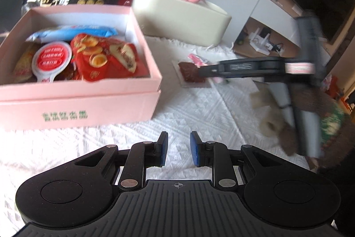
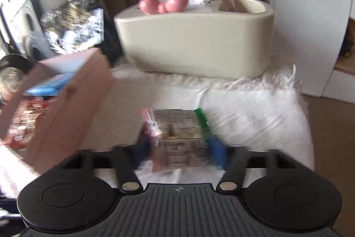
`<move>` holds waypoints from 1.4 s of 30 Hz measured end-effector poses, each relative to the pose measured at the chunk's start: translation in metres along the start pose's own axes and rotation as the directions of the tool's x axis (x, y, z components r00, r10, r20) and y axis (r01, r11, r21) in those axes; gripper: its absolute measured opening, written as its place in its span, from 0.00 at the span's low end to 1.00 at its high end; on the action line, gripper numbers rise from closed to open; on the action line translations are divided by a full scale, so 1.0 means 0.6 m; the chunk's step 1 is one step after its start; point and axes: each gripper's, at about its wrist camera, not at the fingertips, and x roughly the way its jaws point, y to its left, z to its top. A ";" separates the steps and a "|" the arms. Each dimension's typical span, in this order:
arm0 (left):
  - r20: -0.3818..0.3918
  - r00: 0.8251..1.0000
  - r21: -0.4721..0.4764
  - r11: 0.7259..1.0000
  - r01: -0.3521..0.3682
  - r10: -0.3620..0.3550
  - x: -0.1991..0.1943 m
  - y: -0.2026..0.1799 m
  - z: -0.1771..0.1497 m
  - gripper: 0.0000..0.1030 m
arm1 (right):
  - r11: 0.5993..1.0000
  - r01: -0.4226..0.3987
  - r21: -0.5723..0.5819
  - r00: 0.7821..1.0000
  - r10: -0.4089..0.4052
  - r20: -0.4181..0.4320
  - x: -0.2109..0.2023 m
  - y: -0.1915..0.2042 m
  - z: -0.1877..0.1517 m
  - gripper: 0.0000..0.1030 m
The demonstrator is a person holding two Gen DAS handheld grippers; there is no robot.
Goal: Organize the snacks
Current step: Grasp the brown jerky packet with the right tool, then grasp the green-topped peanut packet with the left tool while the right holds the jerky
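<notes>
Right wrist view shows the right gripper (image 2: 180, 149) low over the white cloth (image 2: 255, 108), its fingers (image 2: 218, 153) part open and straddling a clear snack packet (image 2: 177, 134) that lies flat between them; blur hides whether the pads press it, so I cannot tell if it is held. The packet's long axis runs toward twelve o'clock, in line with the fingers, with a green strip at its right edge and pink at its left. The pink box (image 2: 66, 99), already filled with snacks, sits at nine to ten o'clock from those fingers, and the cream tissue holder (image 2: 195, 41) stands at twelve. In the left wrist view the left gripper (image 1: 178, 149) hovers over bare cloth with its fingers narrowly apart and nothing between them; the box is at eleven o'clock and the packet at one o'clock, under the right gripper's tip. The right hand is clearly the nearer, so the lift and carry toward the box looks to be its job.
</notes>
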 end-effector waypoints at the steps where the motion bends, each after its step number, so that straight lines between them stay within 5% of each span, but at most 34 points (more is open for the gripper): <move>1: 0.000 1.000 -0.009 1.000 -0.003 0.003 -0.001 0.002 -0.002 0.24 | 1.000 -0.030 -0.008 1.000 0.030 0.000 -0.015 0.005 -0.004 0.52; 6: 0.011 1.000 -0.036 0.999 -0.025 0.025 -0.012 0.011 -0.006 0.24 | 0.970 -0.170 -0.172 0.986 0.168 -0.027 -0.080 0.052 -0.041 0.53; 9: 0.010 0.999 -0.044 0.998 -0.043 0.043 -0.016 0.017 -0.009 0.24 | 0.939 -0.256 -0.231 0.967 0.251 -0.050 -0.107 0.070 -0.062 0.63; 11: 0.006 0.999 -0.053 0.997 -0.053 0.053 -0.017 0.021 -0.012 0.24 | 0.943 -0.238 -0.231 0.970 0.243 -0.006 -0.120 0.071 -0.062 0.70; 16: -0.014 0.998 -0.047 0.997 -0.061 0.060 -0.011 0.021 -0.019 0.24 | 0.991 -0.126 -0.048 0.988 0.130 0.084 -0.095 0.045 -0.028 0.69; 19: -0.022 0.998 -0.032 0.998 -0.055 0.055 -0.008 0.017 -0.023 0.24 | 0.997 -0.078 -0.009 0.992 0.079 0.095 -0.055 0.044 -0.013 0.54; 26: -0.022 0.999 -0.026 0.999 -0.036 0.035 -0.007 0.024 -0.025 0.24 | 0.998 0.066 -0.010 0.997 -0.066 0.047 0.029 0.061 0.000 0.50; 28: -0.018 0.999 -0.020 0.999 -0.030 0.029 -0.005 0.024 -0.025 0.24 | 0.996 0.086 -0.035 0.995 -0.084 0.055 0.030 0.065 0.000 0.41; 38: -0.010 1.000 -0.010 1.000 -0.005 0.005 -0.011 0.019 -0.027 0.24 | 1.000 -0.017 -0.014 0.989 0.019 0.148 -0.096 0.044 -0.014 0.38; 42: -0.004 1.000 -0.011 1.000 0.008 -0.008 -0.002 0.010 -0.014 0.24 | 1.000 0.001 -0.016 0.984 0.002 0.180 -0.165 0.028 -0.044 0.38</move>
